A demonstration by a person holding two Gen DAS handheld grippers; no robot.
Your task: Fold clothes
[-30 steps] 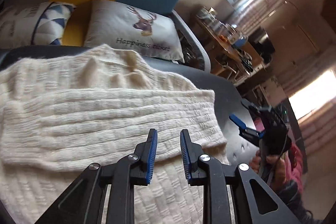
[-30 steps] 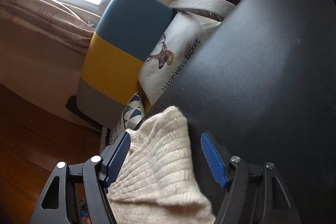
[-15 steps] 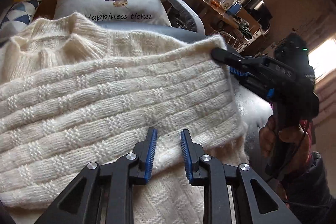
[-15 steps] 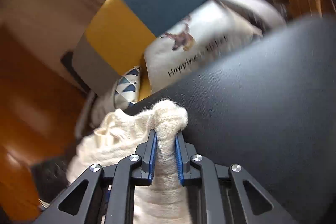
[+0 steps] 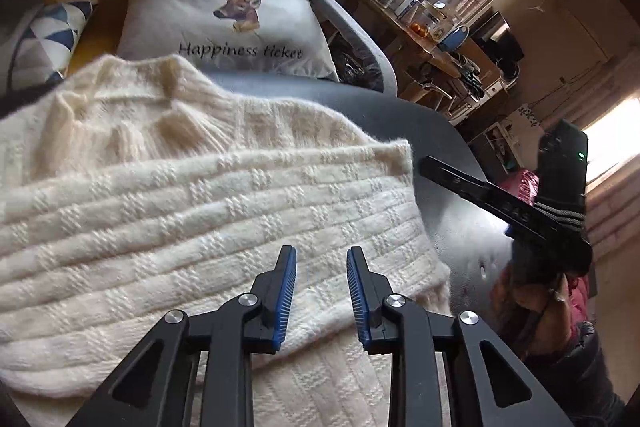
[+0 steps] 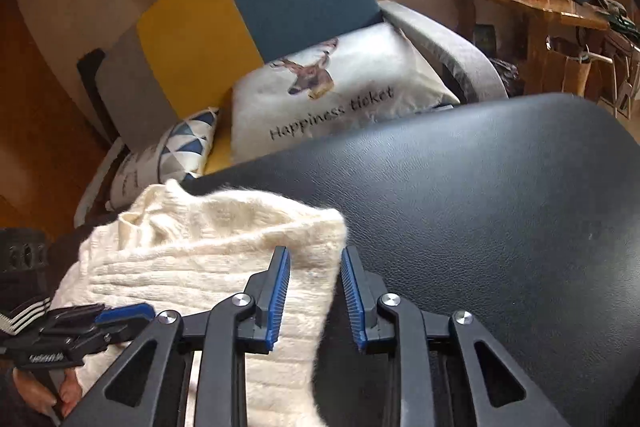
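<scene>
Left-wrist footage shows a cream knit sweater [image 5: 224,211] spread over the near left part of a black padded surface [image 5: 452,155], with one layer laid across another so that a folded edge runs toward the right. The left gripper [image 5: 321,291] is held low over that upper layer with its jaws parted by a modest gap, and nothing is gripped between the blue pads. Further right, the right gripper [image 5: 448,173] is seen just off the sweater's far right corner, apart from the wool. From the right-wrist view, the same corner of the sweater [image 6: 224,251] is seen between and just ahead of the right gripper [image 6: 314,297], whose jaws are open about as wide, with the wool lying loose between the pads and not pinched. The knit is judged to be soft, thick and light, likely to sag and stretch if lifted by one point, so a hold at a doubled edge or corner, taken with both grippers, would be expected to carry it best; the fuzzy surface should not slip. How many folds are already made cannot be settled, since the near and left parts of the garment are cut off and the sleeves are not made out.
</scene>
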